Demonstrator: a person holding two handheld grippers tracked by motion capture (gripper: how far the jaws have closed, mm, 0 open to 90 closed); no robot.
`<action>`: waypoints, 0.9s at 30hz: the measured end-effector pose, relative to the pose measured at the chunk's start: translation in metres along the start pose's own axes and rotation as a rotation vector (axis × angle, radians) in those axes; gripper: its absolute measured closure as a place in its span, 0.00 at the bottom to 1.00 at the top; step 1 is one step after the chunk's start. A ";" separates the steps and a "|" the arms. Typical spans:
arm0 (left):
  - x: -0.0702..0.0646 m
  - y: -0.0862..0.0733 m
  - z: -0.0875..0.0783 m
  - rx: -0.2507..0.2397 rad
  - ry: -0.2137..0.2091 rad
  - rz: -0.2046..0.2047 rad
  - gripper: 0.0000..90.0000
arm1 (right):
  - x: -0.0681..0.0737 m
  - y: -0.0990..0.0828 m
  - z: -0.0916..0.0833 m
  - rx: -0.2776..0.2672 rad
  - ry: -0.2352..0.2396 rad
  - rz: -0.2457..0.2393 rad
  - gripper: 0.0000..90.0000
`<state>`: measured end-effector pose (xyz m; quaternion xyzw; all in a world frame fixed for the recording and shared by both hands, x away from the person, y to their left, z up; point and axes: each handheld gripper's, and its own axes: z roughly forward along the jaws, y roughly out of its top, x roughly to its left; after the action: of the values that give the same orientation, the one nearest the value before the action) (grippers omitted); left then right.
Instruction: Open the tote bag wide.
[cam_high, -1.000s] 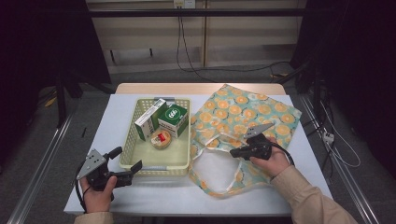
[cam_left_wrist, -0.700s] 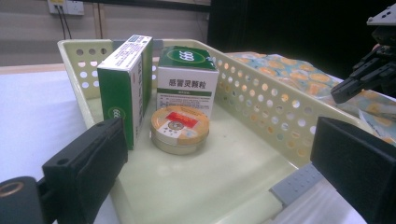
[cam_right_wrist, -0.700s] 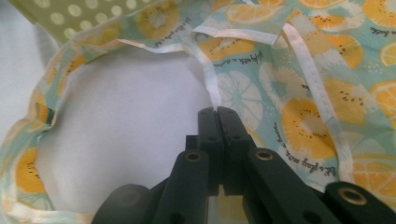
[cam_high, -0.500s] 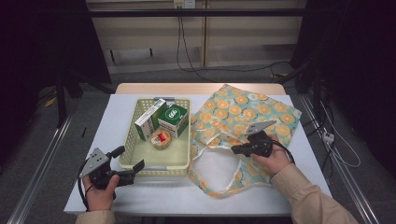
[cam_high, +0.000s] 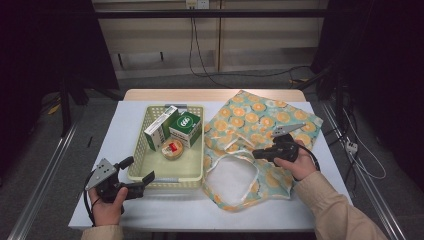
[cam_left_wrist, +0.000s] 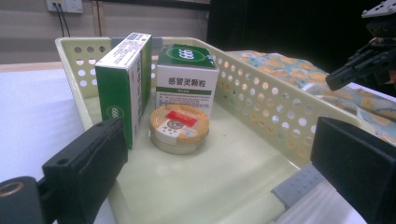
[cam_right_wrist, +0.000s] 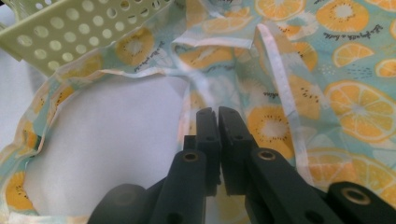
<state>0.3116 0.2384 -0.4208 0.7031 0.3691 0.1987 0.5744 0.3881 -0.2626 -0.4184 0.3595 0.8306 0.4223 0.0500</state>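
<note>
A pale green perforated basket (cam_high: 165, 181) (cam_left_wrist: 261, 93) holds a long white-and-green box (cam_high: 160, 127) (cam_left_wrist: 123, 79), a squarer green box (cam_high: 185, 128) (cam_left_wrist: 187, 74) and a round tin (cam_high: 172, 147) (cam_left_wrist: 180, 126). My left gripper (cam_high: 138, 169) (cam_left_wrist: 222, 172) is open at the basket's front left corner, its jaws spread wide and pointing at the tin. To the right lies an orange-slice tote bag (cam_high: 260, 117) (cam_right_wrist: 355, 112) with its mouth open. My right gripper (cam_high: 256, 153) (cam_right_wrist: 217, 114) is shut at the white-trimmed rim of that mouth, apparently pinching it.
The white table (cam_high: 115, 125) has bare surface left of the basket and along its front edge. The basket's corner (cam_right_wrist: 70, 28) touches the bag's left side. Cables trail on the floor behind the table. Metal rails run along both sides.
My left gripper has edged up and right, closer to the basket's front corner. The right gripper has barely shifted, and the bag's mouth looks slightly wider.
</note>
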 end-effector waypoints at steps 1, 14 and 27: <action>0.000 0.000 0.000 0.000 0.000 0.001 0.04 | 0.000 0.001 0.000 0.002 -0.009 -0.005 0.97; 0.000 0.000 0.000 -0.003 -0.002 -0.004 0.04 | 0.015 0.009 0.017 0.018 -0.023 -0.085 0.82; -0.001 0.000 0.001 0.003 -0.008 -0.002 0.04 | 0.023 -0.008 0.046 0.169 -0.022 -0.147 0.98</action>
<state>0.3120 0.2371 -0.4214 0.7044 0.3678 0.1948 0.5750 0.3846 -0.2199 -0.4486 0.3050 0.8868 0.3421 0.0596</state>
